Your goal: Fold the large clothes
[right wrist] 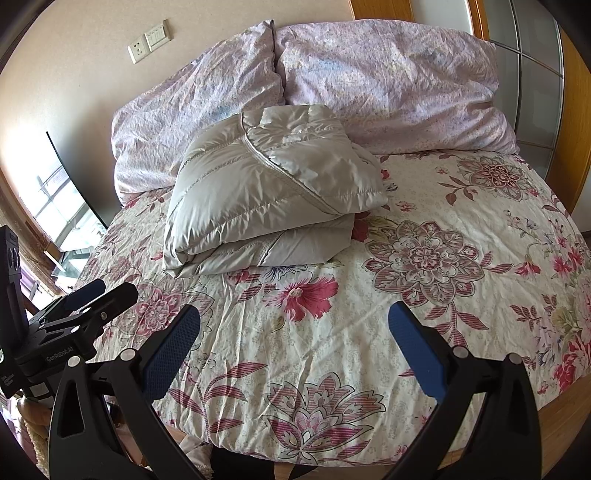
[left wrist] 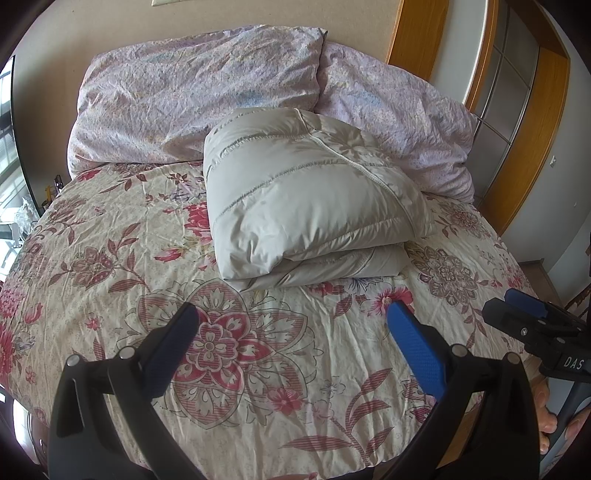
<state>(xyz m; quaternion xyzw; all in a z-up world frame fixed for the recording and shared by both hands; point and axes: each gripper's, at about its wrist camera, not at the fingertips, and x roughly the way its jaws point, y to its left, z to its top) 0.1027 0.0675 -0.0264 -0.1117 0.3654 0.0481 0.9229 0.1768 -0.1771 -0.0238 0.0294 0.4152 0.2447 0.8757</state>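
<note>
A grey padded jacket lies folded into a thick bundle on the floral bed cover, near the pillows. It also shows in the right wrist view. My left gripper is open and empty, held above the bed cover in front of the jacket. My right gripper is open and empty, also short of the jacket. The right gripper shows at the right edge of the left wrist view, and the left gripper at the left edge of the right wrist view.
Two lilac pillows lean on the wall at the head of the bed. A wooden door frame and a glass-panelled door stand to the right. A window is to the left.
</note>
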